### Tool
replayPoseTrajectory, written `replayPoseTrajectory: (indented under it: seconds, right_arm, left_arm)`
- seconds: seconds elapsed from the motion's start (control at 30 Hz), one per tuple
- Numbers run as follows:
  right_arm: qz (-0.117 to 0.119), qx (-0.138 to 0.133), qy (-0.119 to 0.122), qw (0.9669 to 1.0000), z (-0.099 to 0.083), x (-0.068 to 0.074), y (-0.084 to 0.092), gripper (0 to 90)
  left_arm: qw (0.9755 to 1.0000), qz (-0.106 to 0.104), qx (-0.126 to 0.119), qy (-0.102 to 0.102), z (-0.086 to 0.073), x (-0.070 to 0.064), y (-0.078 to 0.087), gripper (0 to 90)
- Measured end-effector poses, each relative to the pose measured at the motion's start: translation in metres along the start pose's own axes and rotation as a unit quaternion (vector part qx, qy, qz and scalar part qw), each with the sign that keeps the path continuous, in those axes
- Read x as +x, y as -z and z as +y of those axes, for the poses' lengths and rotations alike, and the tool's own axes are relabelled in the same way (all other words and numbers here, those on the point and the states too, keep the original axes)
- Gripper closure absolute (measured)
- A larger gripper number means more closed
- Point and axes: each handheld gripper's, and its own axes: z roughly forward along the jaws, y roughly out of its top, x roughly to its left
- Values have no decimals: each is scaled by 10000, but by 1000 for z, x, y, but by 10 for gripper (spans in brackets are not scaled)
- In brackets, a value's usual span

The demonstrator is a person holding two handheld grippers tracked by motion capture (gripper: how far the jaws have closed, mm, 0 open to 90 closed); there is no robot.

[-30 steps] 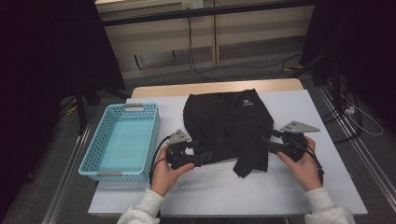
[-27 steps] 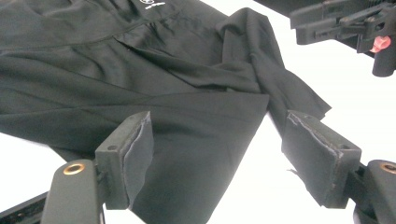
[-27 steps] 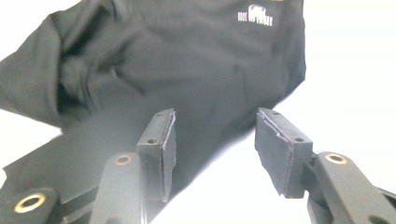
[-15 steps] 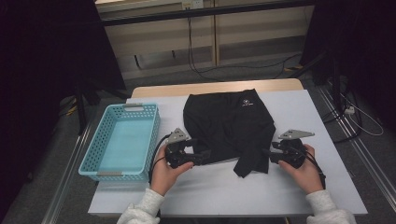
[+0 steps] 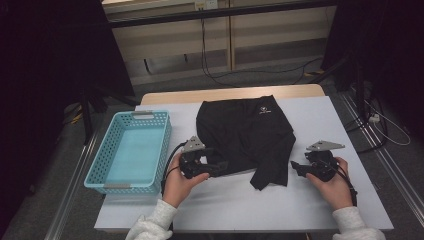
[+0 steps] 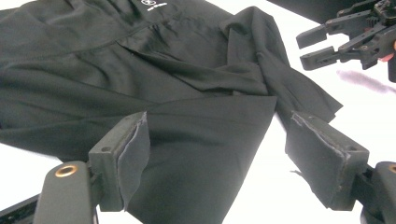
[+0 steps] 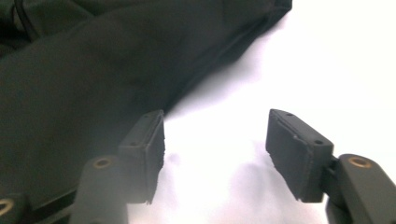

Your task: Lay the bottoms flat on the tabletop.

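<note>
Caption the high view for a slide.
Two hand-held grippers, left gripper and right gripper, flank a black garment beside a blue basket.

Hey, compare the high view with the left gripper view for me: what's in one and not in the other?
High view alone: the light blue basket at the table's left, the person's hands, the left gripper seen from above at the black garment's near edge.

Left gripper view alone: a close look along that gripper's open jaws, with the garment's folded corner lying between the worn pads, unpinched.

Both: the garment with its small white logo, the white table, and the right gripper, jaws open, beside the cloth.
</note>
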Motion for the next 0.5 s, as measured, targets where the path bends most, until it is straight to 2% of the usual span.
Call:
replayPoseTrajectory:
  seconds: [0.17,0.27,0.4,0.5]
  right_arm:
    - [-57,77,21,10000,-5,0,-2,342]
    - [-13,-27,-89,10000,-6,0,-5,332]
    - [83,-25,-18,10000,1,10,-11,336]
    - [161,-7,70,9998,6,17,-14,335]
  left_arm:
    - [10000,-19,22,-4,3,0,-3,213]
    - [10000,-27,18,11,3,2,-5,212]
    - [10000,-26,-12,-3,5,0,-4,213]
    - [10000,-55,56,-39,4,-3,-6,213]
